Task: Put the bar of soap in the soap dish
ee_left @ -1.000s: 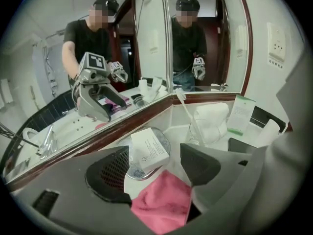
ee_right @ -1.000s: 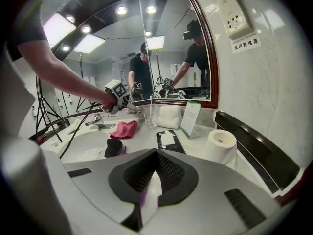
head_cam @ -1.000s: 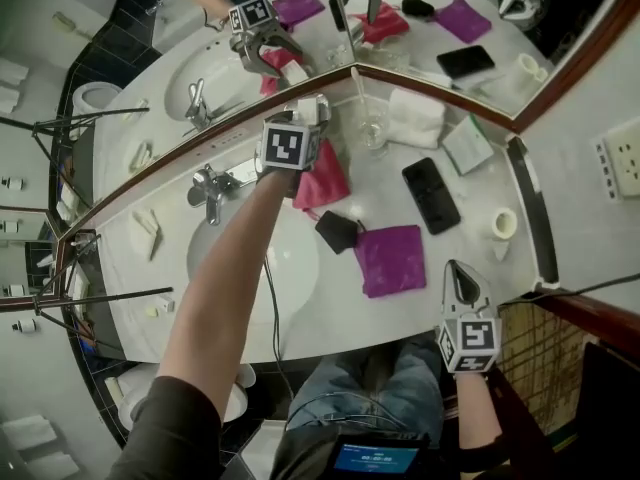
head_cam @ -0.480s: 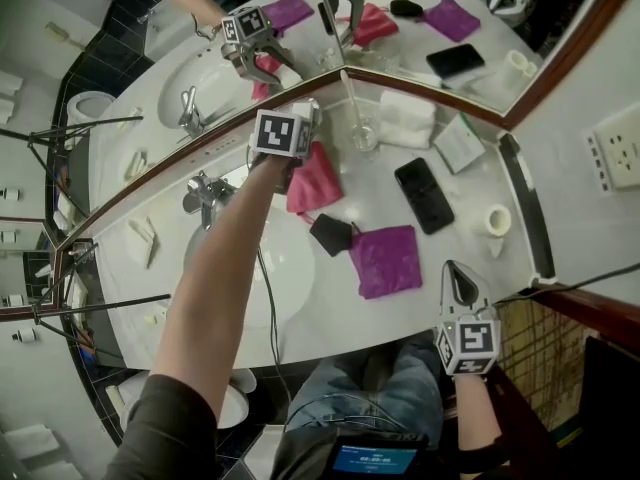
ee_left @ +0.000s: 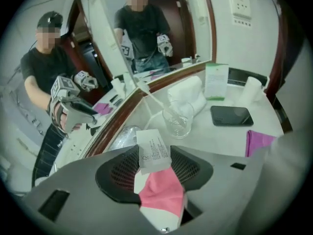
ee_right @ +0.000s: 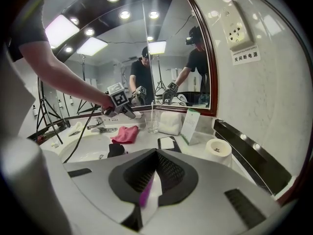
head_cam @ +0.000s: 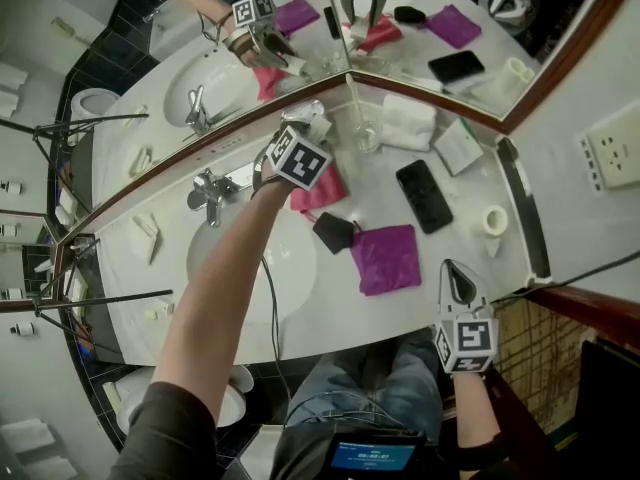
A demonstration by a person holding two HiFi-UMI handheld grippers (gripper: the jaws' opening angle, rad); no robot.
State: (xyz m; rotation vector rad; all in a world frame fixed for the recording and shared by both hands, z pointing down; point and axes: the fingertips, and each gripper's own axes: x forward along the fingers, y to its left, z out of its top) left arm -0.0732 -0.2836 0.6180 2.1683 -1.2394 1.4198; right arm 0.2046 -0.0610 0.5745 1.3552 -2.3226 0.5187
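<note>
My left gripper [head_cam: 306,126] reaches across the surface [head_cam: 335,313] and stops just beside the glass [head_cam: 366,134], on its tap side. Its fingers have just been closing, and they now pinch the bar of soap [ee_left: 152,150], a small white wrapped packet with fine print, by its two sides. The soap is off the surface, with its free end pointing towards the glass, which has a thin white stick in it. Under the soap and the fingers lies a pink cloth [head_cam: 324,190], on my side of the glass. Past the glass on the side away from the tap [head_cam: 210,190] sits a folded white towel [head_cam: 411,123], and further that way a green and white card [head_cam: 461,146] leans upright. A black phone [head_cam: 423,195] lies flat nearer me than the glass, beyond the pink cloth. A small black pouch [head_cam: 336,232] and a purple cloth [head_cam: 386,258] lie nearer me again, touching each other. My right gripper [head_cam: 459,282] is well away from the glass, at the near edge of the surface, with its fingers pressed together. I cannot tell which of the small white things beyond the tap, far from the glass, is the soap dish.
</note>
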